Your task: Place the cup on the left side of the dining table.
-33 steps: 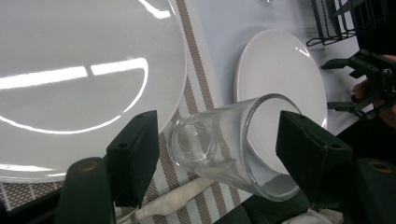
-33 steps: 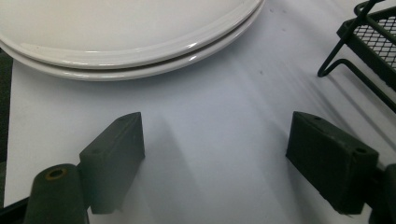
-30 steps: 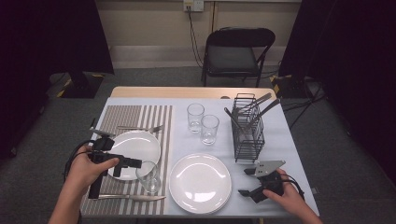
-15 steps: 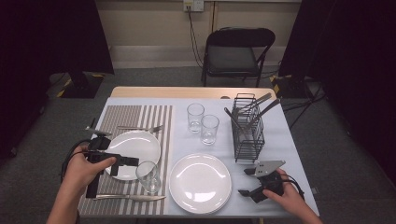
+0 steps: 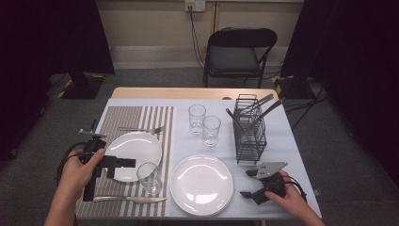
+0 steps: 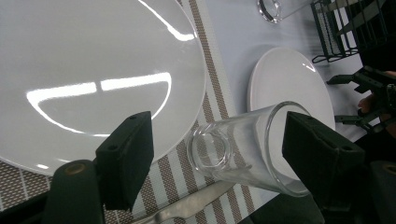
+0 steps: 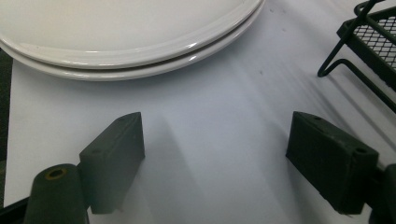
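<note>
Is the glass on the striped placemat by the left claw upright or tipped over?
Upright. The glass stands on its base on the placemat, rim up, between the left claw's open jaws, untouched.

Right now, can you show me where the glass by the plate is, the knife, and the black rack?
Glass (image 5: 149, 178), high view: its clear side wall.
Knife (image 5: 129, 199), high view: middle of its blade.
Black rack (image 5: 250, 136), high view: its wire side.

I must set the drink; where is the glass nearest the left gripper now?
In the high view, the glass stands on the striped mat, front left, between two plates, above the knife.
</note>
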